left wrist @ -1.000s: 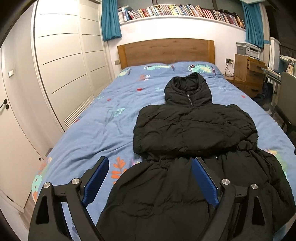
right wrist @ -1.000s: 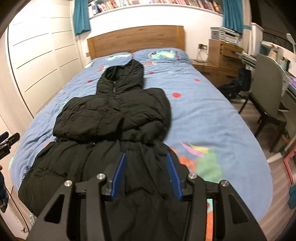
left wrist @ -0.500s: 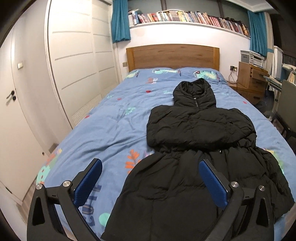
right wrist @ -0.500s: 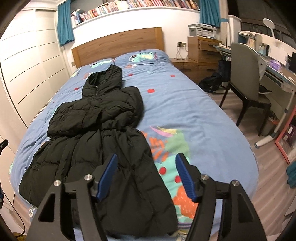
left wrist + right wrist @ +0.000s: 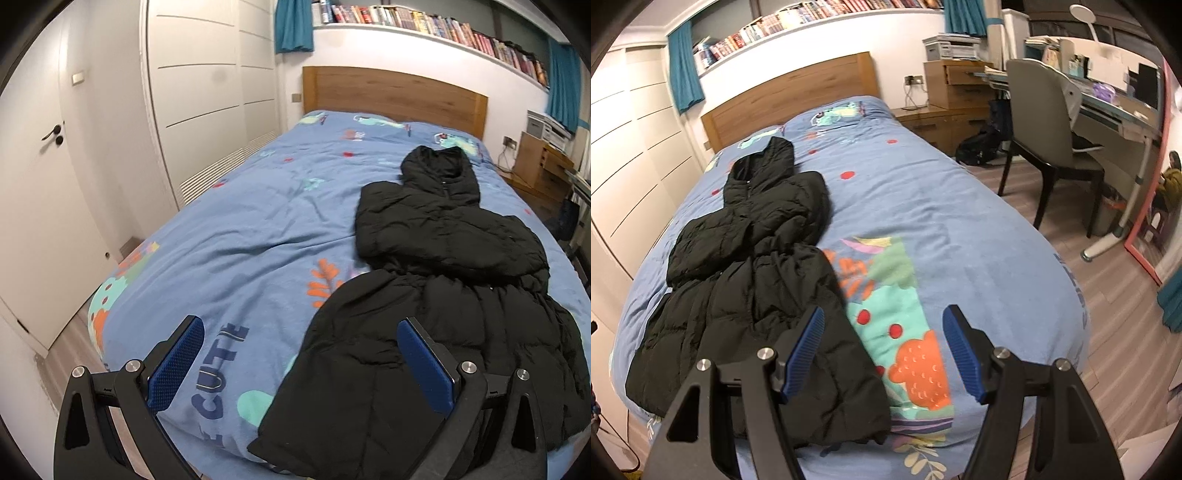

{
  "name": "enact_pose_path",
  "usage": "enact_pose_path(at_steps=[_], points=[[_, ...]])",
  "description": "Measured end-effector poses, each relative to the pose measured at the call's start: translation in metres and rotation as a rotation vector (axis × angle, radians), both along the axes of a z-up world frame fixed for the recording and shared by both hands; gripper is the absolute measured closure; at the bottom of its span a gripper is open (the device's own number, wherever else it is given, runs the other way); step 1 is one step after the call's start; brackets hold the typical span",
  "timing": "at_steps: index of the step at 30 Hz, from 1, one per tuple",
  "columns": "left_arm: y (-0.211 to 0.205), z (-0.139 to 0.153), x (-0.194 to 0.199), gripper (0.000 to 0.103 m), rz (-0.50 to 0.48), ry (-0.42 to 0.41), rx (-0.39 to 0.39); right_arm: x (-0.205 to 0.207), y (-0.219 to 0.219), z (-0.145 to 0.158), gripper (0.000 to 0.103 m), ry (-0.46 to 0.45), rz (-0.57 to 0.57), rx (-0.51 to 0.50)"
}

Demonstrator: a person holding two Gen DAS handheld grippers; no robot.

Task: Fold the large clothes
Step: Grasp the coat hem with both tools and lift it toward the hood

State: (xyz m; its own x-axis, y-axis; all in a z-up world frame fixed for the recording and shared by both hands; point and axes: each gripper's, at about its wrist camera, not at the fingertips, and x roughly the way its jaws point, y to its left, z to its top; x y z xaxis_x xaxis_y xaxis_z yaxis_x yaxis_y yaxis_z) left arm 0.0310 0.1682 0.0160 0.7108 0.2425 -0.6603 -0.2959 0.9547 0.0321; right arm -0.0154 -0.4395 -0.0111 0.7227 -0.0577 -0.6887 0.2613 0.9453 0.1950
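The black coat (image 5: 436, 302) is laid lengthwise, hood far, hem near; each hem corner is straddled by an empty gripper, left gripper (image 5: 299, 365) wide, right gripper (image 5: 882, 350) part-open.

both wrist views overlook bed (image 5: 258, 229), sharing coat (image 5: 746, 258)

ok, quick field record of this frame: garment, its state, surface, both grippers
garment: black hooded puffer coat
state: lying flat, hood toward the headboard, sleeves folded across the chest, hem at the foot edge
surface: bed with blue patterned duvet
left gripper: open wide, empty, above the coat's hem corner
right gripper: open, empty, above the coat's other hem corner and the duvet
contact: neither gripper grips the coat
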Motion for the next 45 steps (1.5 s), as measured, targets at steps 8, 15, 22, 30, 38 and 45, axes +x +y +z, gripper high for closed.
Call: enact_pose_path(at_steps=[8,15,22,30,38,45], points=[[0.001,0.034,0.04,0.001,-0.028,-0.014,0.026,0.036,-0.004,0.008,0.037,0.0,0.014,-0.002],[-0.005,0.065,0.129,0.001,-0.093,-0.011,-0.015,0.133,0.032,0.032,0.037,-0.023,0.127,-0.025],[-0.022,0.062,0.265,0.001,-0.163,0.008,-0.06,0.272,0.073,0.046,0.037,-0.046,0.259,-0.013],[-0.051,0.027,0.438,0.001,-0.23,0.021,-0.1,0.464,0.101,0.026,0.037,-0.045,0.345,0.035],[-0.081,0.004,0.561,0.001,-0.276,0.094,-0.186,0.595,0.126,0.006,0.037,-0.001,0.37,0.103],[-0.107,-0.025,0.651,0.001,-0.321,0.142,-0.197,0.697,0.14,-0.018,0.037,0.029,0.361,0.167]])
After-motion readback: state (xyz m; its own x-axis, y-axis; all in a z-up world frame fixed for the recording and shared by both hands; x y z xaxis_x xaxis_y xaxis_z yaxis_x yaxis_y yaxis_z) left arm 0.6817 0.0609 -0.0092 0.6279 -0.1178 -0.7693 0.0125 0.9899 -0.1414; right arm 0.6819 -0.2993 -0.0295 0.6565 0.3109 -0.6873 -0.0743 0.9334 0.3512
